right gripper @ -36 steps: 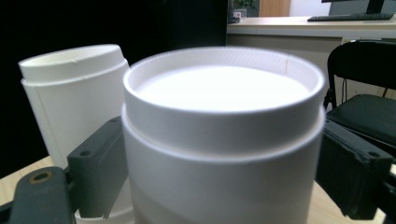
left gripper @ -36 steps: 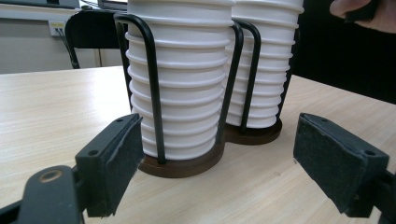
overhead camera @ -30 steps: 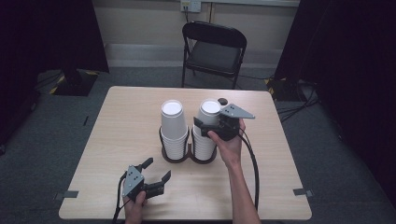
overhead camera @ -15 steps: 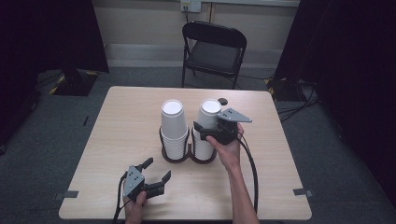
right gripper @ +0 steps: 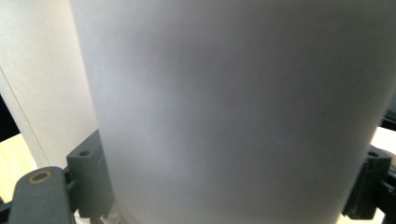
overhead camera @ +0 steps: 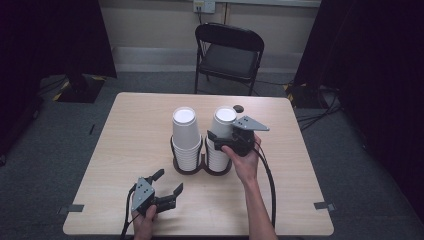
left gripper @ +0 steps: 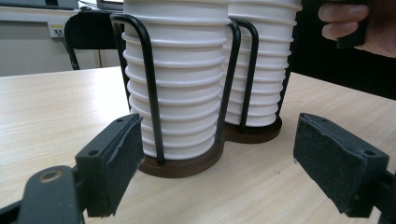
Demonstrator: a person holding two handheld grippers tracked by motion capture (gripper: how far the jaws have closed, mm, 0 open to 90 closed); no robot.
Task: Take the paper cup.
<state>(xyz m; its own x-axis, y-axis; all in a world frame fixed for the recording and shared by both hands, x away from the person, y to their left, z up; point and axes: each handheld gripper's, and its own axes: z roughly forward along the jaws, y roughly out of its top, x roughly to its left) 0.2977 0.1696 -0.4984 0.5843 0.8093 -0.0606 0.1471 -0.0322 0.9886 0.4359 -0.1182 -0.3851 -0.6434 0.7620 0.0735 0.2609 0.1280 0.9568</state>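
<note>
The right gripper point(overhead camera: 218, 141) has its fingers clamped around the right cup stack point(overhead camera: 222, 131), which stands in the black wire holder point(overhead camera: 202, 165) mid-worktop point(overhead camera: 125, 130) (beside a second stack point(overhead camera: 185, 135)), while the left gripper point(overhead camera: 167, 188) rests nearby, fingers spread.

The table point(overhead camera: 125, 145) has a pale, matt wood-grain top, and the cup holder point(left gripper: 187, 163) sits on it with a dark brown wooden-looking base and glossy black metal wire loops. The stacked cups point(left gripper: 180, 79) look like smooth white paper with ridged rims. The left gripper point(left gripper: 215, 163) is matt black plastic, and its fingers point(left gripper: 116, 163) carry rough, foam-like black pads.
</note>
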